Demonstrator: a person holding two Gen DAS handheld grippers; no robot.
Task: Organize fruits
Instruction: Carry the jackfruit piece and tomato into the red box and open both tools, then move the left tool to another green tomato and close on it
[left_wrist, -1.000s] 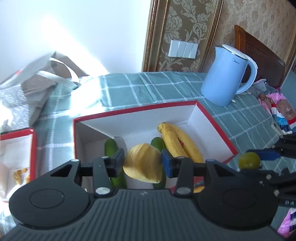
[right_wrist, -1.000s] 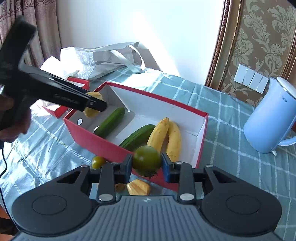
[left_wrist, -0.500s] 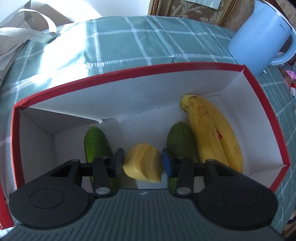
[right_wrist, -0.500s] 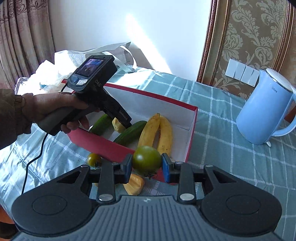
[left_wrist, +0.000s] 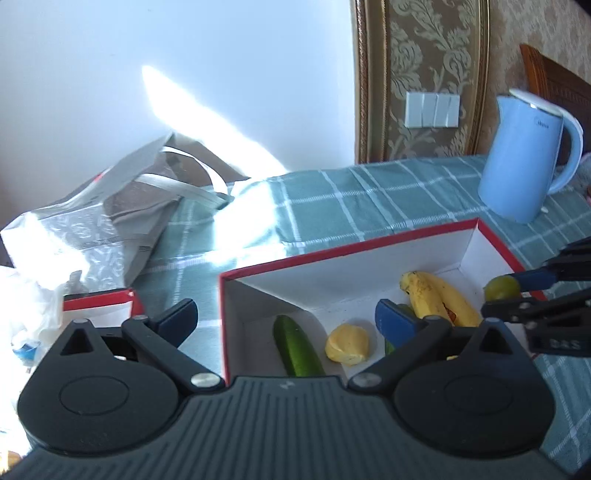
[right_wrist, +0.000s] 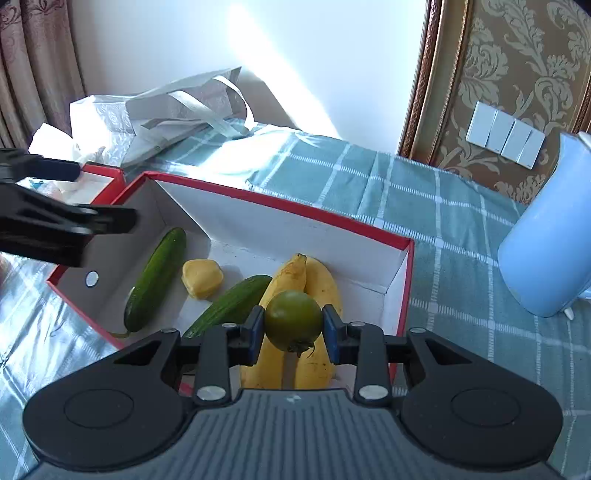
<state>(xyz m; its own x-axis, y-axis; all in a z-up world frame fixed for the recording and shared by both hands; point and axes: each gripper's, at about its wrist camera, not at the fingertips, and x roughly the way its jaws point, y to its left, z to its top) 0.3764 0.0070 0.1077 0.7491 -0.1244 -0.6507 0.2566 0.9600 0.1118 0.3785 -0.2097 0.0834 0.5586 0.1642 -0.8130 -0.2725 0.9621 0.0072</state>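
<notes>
box: red cardboard box (right_wrist: 280, 204) held two cucumbers (right_wrist: 155, 278), bananas (right_wrist: 321, 284), lumpy yellow fruit (right_wrist: 202, 278)
left gripper (left_wrist: 286, 317): jaws wide, empty
right gripper (right_wrist: 293, 328): jaws clamped a smooth green tomato (right_wrist: 293, 319)

We read this as a lived-in home, likely a bedroom or sitting room. Evidence: damask-patterned wallpaper (right_wrist: 524, 55) inside a gilt wood frame (left_wrist: 360, 81), a bank of wall switches (left_wrist: 432, 109), drawn curtains (right_wrist: 37, 66), a carved wooden headboard or chair back (left_wrist: 550, 79). The surface wears a teal checked cloth (left_wrist: 369, 199); a pale blue electric kettle (left_wrist: 521, 158) and shopping bag (right_wrist: 177, 110) sit on it.
</notes>
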